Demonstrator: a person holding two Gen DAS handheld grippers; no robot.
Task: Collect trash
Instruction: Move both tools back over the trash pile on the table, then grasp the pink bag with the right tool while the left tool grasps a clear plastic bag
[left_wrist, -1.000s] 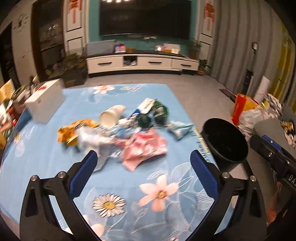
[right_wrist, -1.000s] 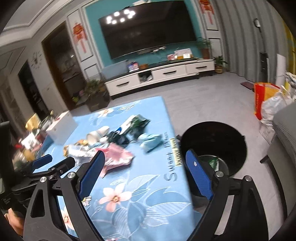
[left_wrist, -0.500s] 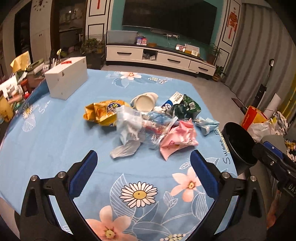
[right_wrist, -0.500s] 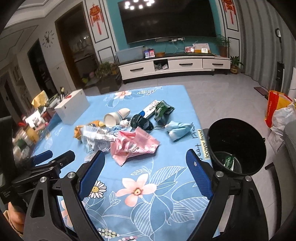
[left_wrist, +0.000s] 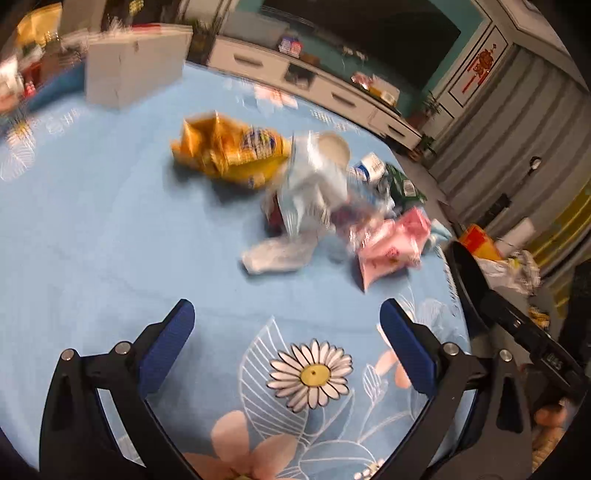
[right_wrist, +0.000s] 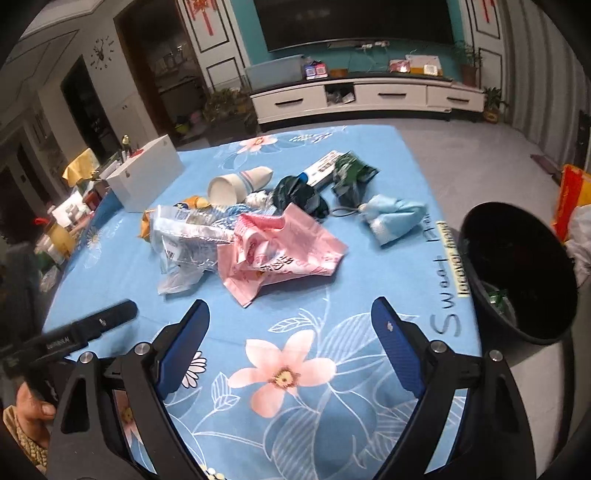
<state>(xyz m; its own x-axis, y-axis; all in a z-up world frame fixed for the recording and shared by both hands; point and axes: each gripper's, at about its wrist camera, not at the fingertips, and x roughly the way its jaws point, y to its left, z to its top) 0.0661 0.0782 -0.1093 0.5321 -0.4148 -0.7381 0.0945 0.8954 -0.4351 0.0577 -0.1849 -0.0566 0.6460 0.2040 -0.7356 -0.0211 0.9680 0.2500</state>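
Beside the bin (right_wrist: 517, 280) — pink wrapper (right_wrist: 280, 254) (crumpled), untouched.

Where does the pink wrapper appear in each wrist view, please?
Left wrist: pink wrapper right of centre, near the bin's rim.
Right wrist: pink wrapper at centre, ahead of the open jaws.
Shared landmark: white box at the far left.

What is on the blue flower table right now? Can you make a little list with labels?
table: blue floral cloth
trash pile: pink wrapper, paper cup, clear plastic bag, yellow snack bag, light blue wad
bin: black bin beside table's right edge
left gripper: open, empty
right gripper: open, empty
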